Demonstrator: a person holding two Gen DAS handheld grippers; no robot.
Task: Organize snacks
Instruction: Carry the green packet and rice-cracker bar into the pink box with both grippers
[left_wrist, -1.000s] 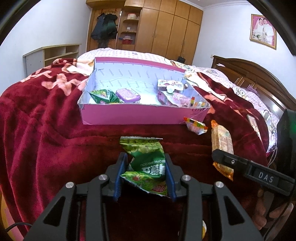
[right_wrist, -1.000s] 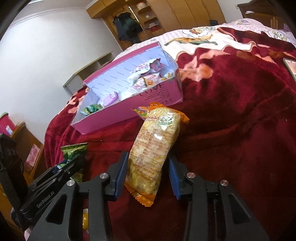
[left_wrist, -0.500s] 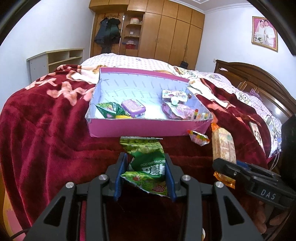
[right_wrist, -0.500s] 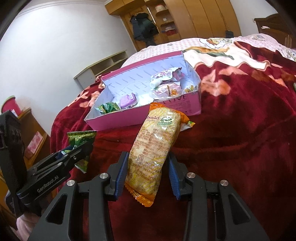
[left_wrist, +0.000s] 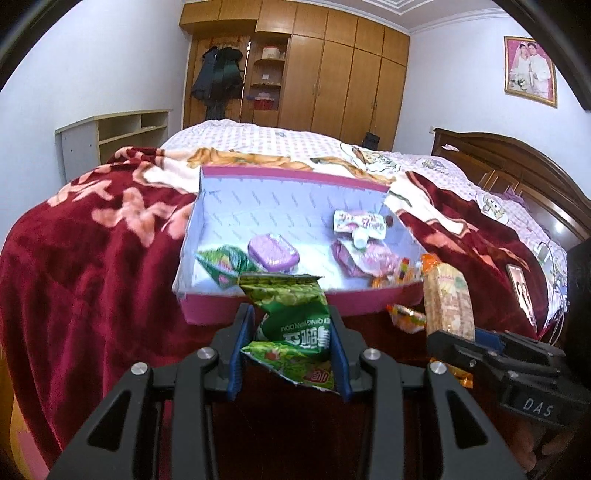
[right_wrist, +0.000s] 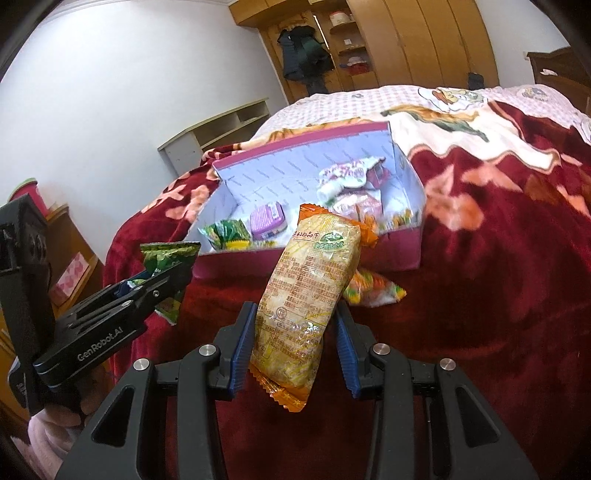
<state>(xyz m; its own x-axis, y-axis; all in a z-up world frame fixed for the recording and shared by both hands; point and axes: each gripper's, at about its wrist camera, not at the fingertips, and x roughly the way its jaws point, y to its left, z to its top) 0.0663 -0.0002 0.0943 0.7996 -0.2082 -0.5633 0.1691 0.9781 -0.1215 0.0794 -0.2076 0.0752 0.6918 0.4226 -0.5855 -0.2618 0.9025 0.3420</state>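
Observation:
My left gripper (left_wrist: 291, 347) is shut on a green snack bag (left_wrist: 291, 317), held in the air in front of the pink box (left_wrist: 280, 302). My right gripper (right_wrist: 295, 343) is shut on a long yellow-orange cracker pack (right_wrist: 310, 291), also lifted, just before the pink box (right_wrist: 325, 254). Each gripper shows in the other's view: the right gripper (left_wrist: 458, 343) at right, the left gripper (right_wrist: 162, 280) at left. Inside the box lie a green bag (left_wrist: 225, 264), a purple tin (left_wrist: 273, 253) and several pink and white packets (left_wrist: 360, 240).
A colourful candy packet (right_wrist: 373, 290) lies on the red blanket (right_wrist: 498, 295) by the box's near right corner. A phone (left_wrist: 522, 291) rests on the bed at right. A wooden headboard, wardrobe and low shelf stand around the bed.
Both grippers have risen with their snacks and come closer to the pink box, which now sits lower and larger in both views. The grips are unchanged.

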